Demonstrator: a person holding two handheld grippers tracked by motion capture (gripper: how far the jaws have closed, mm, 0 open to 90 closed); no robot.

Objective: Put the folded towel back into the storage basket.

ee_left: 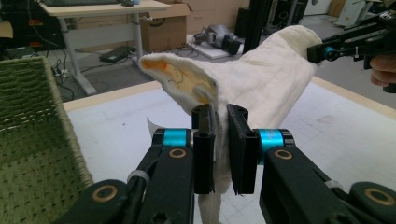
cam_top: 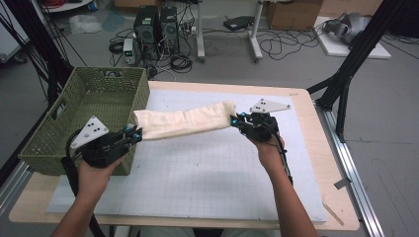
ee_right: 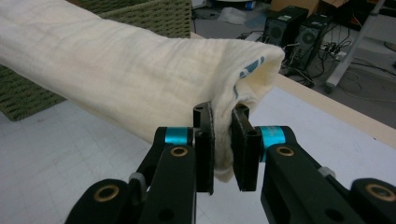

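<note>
A cream folded cloth [cam_top: 185,121] hangs stretched above the white grid mat [cam_top: 197,168], held at both ends. My left gripper [cam_top: 134,132] is shut on its left end, next to the green basket [cam_top: 89,116]. My right gripper [cam_top: 237,120] is shut on its right end. In the left gripper view the cloth [ee_left: 261,84] rises from between my black jaws, with an orange print inside the fold, and the right gripper [ee_left: 322,50] pinches the far end. In the right gripper view the cloth [ee_right: 130,70] runs off to the left from my jaws, with a blue print near the fold.
The woven green basket [ee_right: 154,16] stands on the table's left side, empty as far as I see. The wooden table edge [cam_top: 323,148] borders the mat on the right. Computers, cables and boxes lie on the floor beyond the table.
</note>
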